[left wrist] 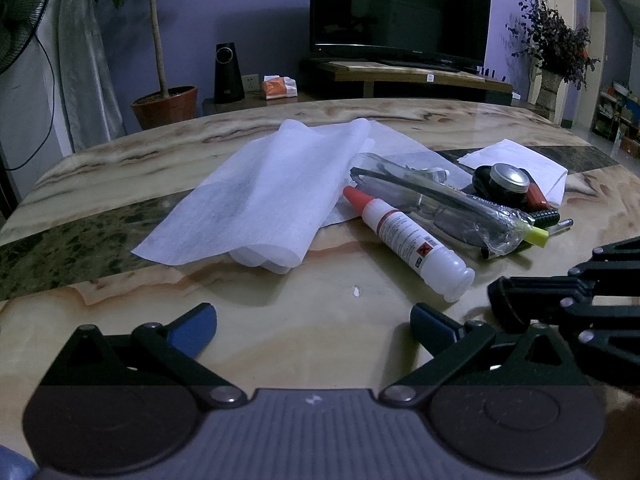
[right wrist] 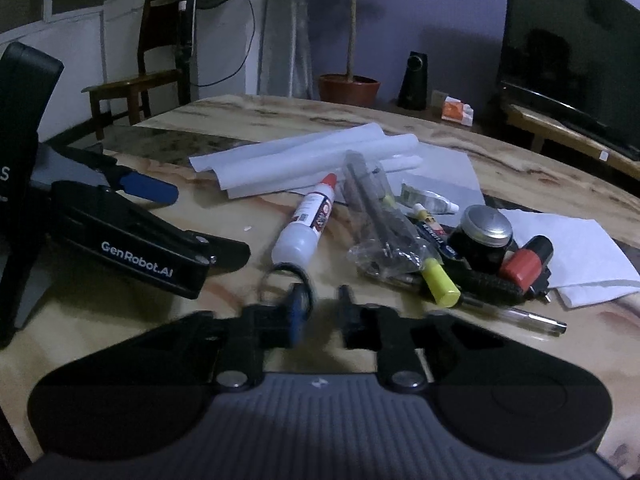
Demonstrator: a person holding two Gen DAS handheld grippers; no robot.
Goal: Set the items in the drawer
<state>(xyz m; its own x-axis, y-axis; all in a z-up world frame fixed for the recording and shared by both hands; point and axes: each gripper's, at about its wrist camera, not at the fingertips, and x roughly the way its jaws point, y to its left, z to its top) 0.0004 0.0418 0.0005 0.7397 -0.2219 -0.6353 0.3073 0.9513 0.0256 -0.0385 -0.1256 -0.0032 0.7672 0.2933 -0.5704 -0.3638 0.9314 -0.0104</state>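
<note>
The left gripper (left wrist: 312, 324) points down at a slant over the near edge of the marble-patterned counter (left wrist: 100, 168), its blue-tipped fingers (left wrist: 192, 326) spread wide with only bare counter between them. The right gripper (right wrist: 320, 312) sits just beside it on the right, also tilted downward; its fingers (right wrist: 298, 312) are drawn in to a narrow gap. A dark ring-shaped loop (right wrist: 286, 276) lies right at the tip of its left finger, but the blur there hides whether it is pinched, so I cannot tell if anything is held.

The items lie in a heap toward the right side of the counter, ahead of both grippers. Nearest is a white glue bottle (left wrist: 408, 236) with a red cap, lying on its side, its base toward the near edge and just ahead of the right gripper's fingers. Behind it rests a clear plastic packet (left wrist: 440, 204) of long dark tools, and beside that a yellow-capped marker (right wrist: 440, 282), a clear pen (right wrist: 516, 316), a small black jar (right wrist: 486, 236) with a metal lid and a red-and-black plug-like piece (right wrist: 526, 260), all touching or overlapping. A small squeezed tube (right wrist: 428, 202) lies just behind them. White tissue sheets (left wrist: 260, 196) are spread across the middle of the counter, and a folded white napkin (left wrist: 516, 158) lies under the heap's far right side.
</note>
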